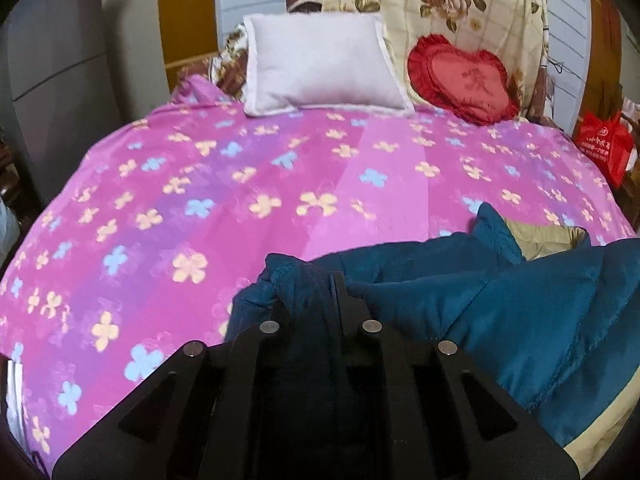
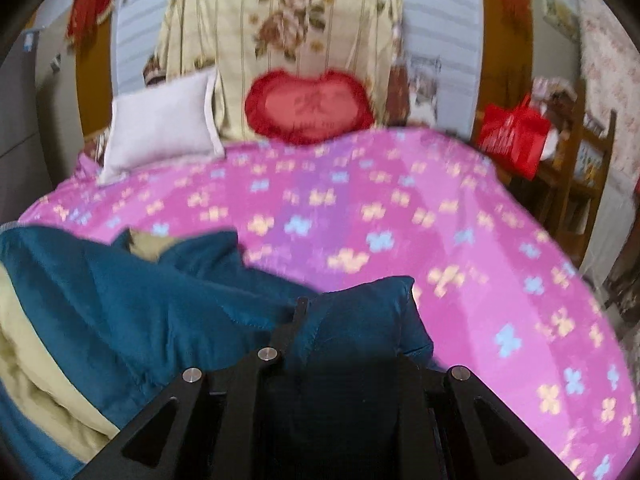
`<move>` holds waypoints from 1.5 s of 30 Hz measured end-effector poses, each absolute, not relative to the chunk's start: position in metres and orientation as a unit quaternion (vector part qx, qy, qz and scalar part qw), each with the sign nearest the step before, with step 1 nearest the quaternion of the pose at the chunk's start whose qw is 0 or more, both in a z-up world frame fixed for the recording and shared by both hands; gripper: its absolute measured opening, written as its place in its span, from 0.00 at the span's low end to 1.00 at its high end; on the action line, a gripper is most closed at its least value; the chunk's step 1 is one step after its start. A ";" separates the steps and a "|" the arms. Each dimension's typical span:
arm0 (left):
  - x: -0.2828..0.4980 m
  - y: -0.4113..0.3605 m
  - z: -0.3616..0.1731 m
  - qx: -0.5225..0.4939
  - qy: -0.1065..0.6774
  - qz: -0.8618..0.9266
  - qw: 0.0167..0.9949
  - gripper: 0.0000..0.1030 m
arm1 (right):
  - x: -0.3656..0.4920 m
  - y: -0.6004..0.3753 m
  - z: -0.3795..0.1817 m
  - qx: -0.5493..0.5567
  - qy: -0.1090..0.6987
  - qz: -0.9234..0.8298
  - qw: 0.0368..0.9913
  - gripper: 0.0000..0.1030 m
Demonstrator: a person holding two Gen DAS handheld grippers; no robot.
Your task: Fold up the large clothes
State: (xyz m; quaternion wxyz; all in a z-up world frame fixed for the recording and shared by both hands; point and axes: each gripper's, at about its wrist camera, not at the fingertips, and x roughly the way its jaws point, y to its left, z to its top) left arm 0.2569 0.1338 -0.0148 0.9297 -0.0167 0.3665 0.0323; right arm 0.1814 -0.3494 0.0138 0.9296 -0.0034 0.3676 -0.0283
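A large teal padded jacket (image 1: 500,304) with a pale yellow-beige lining lies bunched on the near part of a pink flowered bed cover (image 1: 200,200). My left gripper (image 1: 310,296) is shut on a fold of the jacket's left edge, the fabric draped over its fingers. In the right wrist view the same jacket (image 2: 140,300) spreads to the left, its lining (image 2: 36,380) showing. My right gripper (image 2: 340,312) is shut on a teal corner of the jacket; the right finger is hidden under cloth.
A white pillow (image 1: 320,68) and a red heart cushion (image 1: 464,80) lean at the head of the bed against a floral quilt (image 1: 440,0). A red bag (image 2: 516,136) and wooden shelf (image 2: 580,168) stand to the right of the bed. The pink cover (image 2: 440,240) stretches beyond the jacket.
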 end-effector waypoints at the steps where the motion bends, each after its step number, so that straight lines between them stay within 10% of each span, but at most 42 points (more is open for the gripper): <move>1: 0.260 0.136 -0.016 -0.024 0.377 0.025 0.926 0.13 | 0.182 -0.350 0.012 0.002 0.375 -0.026 0.927 0.14; 5: 0.263 0.153 -0.011 -0.071 0.412 -0.030 0.908 0.23 | 0.173 -0.368 0.021 0.075 0.394 0.002 0.916 0.24; 9: 0.248 0.188 0.013 -0.159 0.407 -0.093 0.895 0.62 | 0.140 -0.388 0.043 0.176 0.379 0.033 0.908 0.36; 15: 0.181 0.223 0.054 -0.189 0.337 -0.125 0.914 0.77 | 0.073 -0.395 0.069 0.197 0.337 0.029 0.920 0.37; 27: 0.135 0.157 0.003 -0.057 0.392 -0.114 0.911 0.77 | 0.034 -0.319 0.043 -0.009 0.399 0.070 0.914 0.38; 45: 0.262 0.123 0.029 -0.051 0.350 -0.019 0.935 0.77 | 0.143 -0.327 0.058 0.060 0.373 0.053 0.924 0.39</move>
